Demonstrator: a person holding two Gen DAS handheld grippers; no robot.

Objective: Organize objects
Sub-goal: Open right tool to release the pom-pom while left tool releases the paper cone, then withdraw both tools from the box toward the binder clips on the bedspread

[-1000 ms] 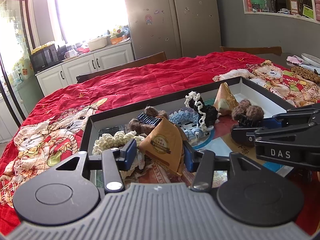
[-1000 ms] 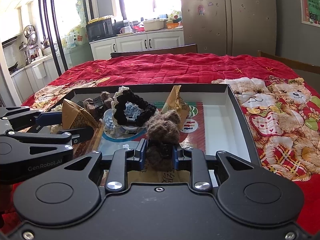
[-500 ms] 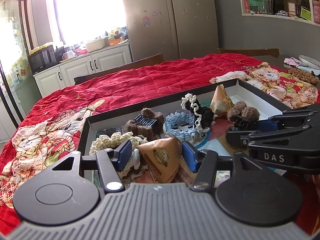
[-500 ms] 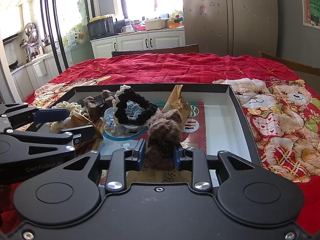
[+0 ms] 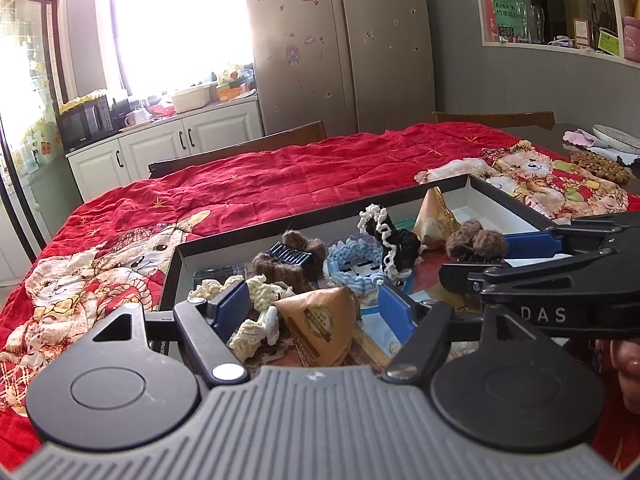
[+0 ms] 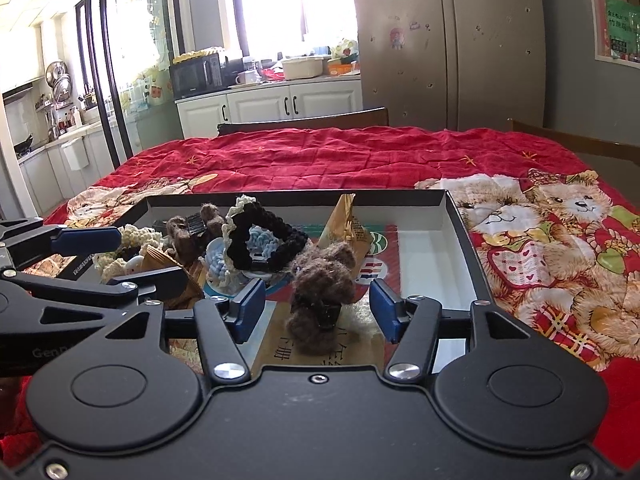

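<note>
A shallow black-rimmed box (image 5: 320,210) lies on the red quilt and holds hair accessories and packets. My left gripper (image 5: 312,305) is opening. A brown triangular packet (image 5: 320,320) lies between its blue pads, clear of both, beside a cream crochet scrunchie (image 5: 256,292). My right gripper (image 6: 317,307) is opening too. A brown fuzzy hair clip (image 6: 322,288) rests on the box floor between its pads, untouched. Behind are a black crochet piece (image 6: 264,232), a light blue one (image 5: 352,256), a second fuzzy clip (image 5: 288,258) and another packet (image 6: 348,220). The box's right end (image 6: 432,256) is bare white.
The red quilt (image 6: 320,156) with teddy bear prints covers the table around the box. Wooden chair backs (image 6: 304,118) stand at the far edge. A plate and cloth (image 5: 600,140) lie at the far right. The two grippers sit side by side, close together.
Both grippers have opened. The left let go of the brown packet, which sank onto the box floor. The right let go of the brown fuzzy clip, which stays where it was.
</note>
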